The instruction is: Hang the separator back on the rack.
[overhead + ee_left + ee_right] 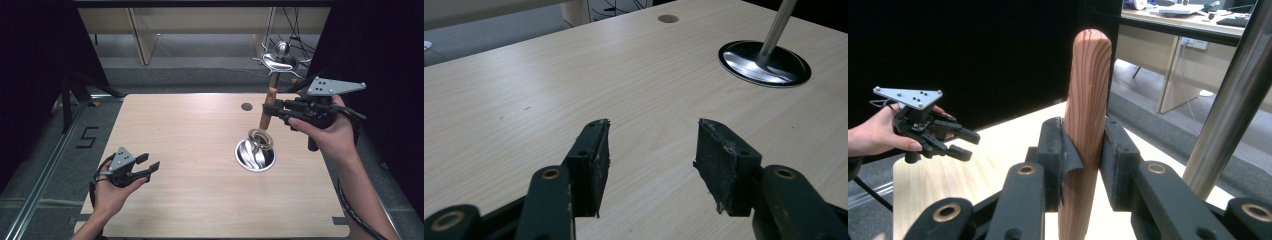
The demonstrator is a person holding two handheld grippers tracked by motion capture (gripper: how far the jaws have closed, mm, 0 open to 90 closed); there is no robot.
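Observation:
A metal stand has a round shiny base on the right half of the wooden table, a slim pole, and a hooked chrome top. My right gripper is shut on an upright wooden handle right beside the pole. Below the handle a round metal end hangs over the base. My left gripper is held low over the table's near left, open with nothing between its pads.
A round cable hole lies in the tabletop behind the stand. Black curtains flank both sides. Beyond the far edge are grey floor, desk legs and cables.

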